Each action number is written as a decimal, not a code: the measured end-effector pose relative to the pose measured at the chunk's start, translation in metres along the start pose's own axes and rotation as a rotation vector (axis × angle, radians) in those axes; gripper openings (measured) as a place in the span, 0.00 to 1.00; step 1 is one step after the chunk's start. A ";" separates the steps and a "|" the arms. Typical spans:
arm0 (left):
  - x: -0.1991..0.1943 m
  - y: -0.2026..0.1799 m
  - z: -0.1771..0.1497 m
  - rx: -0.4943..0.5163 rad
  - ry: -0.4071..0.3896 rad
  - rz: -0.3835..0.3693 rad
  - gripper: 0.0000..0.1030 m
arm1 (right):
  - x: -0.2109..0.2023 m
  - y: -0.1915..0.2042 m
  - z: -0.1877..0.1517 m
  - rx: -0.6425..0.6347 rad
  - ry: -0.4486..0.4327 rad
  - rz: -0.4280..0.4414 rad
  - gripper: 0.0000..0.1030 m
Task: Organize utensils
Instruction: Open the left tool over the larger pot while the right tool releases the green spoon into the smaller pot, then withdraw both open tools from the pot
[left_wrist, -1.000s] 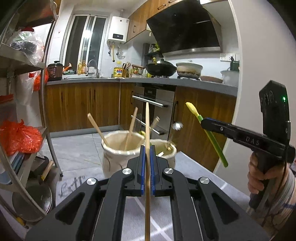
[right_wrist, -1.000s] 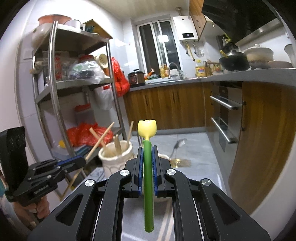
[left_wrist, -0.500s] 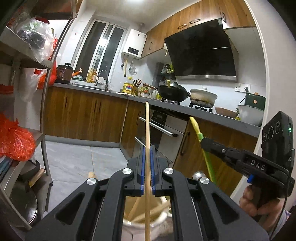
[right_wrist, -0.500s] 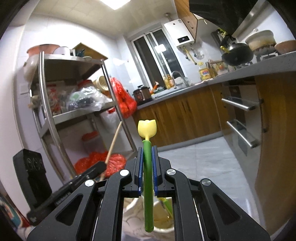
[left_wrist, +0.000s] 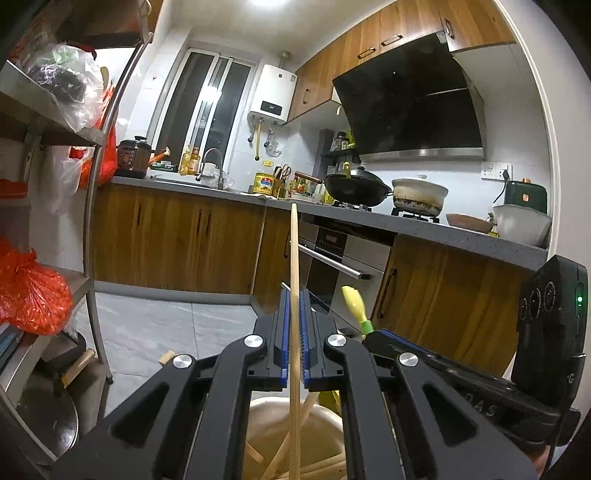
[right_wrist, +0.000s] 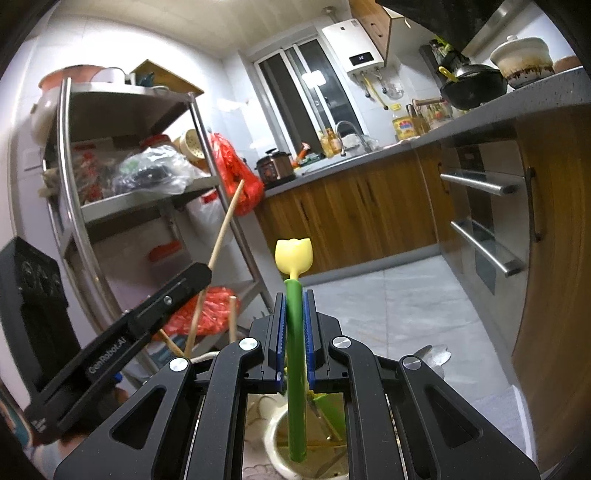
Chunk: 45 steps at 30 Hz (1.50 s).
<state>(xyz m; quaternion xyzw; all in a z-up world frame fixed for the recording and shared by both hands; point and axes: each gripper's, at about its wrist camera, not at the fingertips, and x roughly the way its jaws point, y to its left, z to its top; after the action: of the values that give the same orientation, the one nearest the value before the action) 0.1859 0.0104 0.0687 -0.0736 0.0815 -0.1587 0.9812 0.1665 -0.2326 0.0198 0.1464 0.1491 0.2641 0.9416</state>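
Note:
My left gripper (left_wrist: 293, 295) is shut on a long wooden chopstick (left_wrist: 294, 258), held upright with its lower end inside a cream holder (left_wrist: 325, 424) that has several wooden sticks in it. My right gripper (right_wrist: 294, 295) is shut on a green utensil with a yellow tulip-shaped tip (right_wrist: 294, 254), its lower end over a second cream holder (right_wrist: 273, 439). The right gripper also shows in the left wrist view (left_wrist: 373, 334), close to the right of the left one. The left gripper shows at the left of the right wrist view (right_wrist: 199, 275), holding the chopstick (right_wrist: 225, 229).
A metal shelf rack (left_wrist: 94, 258) with red plastic bags (left_wrist: 33, 299) stands on the left. Wooden cabinets and an oven (left_wrist: 332, 258) run along the back and right under a grey counter (left_wrist: 461, 236). A metal spoon (right_wrist: 436, 356) lies near the holders.
Both grippers have come in over the two holders and lowered. The chopstick's lower end now reaches into the left holder and the green utensil hangs over the right one.

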 end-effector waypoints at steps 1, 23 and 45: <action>-0.001 -0.002 -0.003 0.007 0.005 -0.002 0.04 | 0.001 0.000 -0.002 -0.005 0.002 -0.006 0.10; -0.048 -0.001 -0.024 0.117 0.168 -0.034 0.04 | -0.016 0.009 -0.025 -0.084 0.133 -0.084 0.10; -0.127 -0.028 -0.045 0.117 0.222 -0.013 0.05 | -0.119 0.035 -0.058 -0.186 0.147 -0.143 0.22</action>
<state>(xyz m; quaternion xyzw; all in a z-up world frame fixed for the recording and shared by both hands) 0.0503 0.0203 0.0468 0.0012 0.1796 -0.1766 0.9677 0.0330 -0.2573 0.0034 0.0277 0.2027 0.2191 0.9540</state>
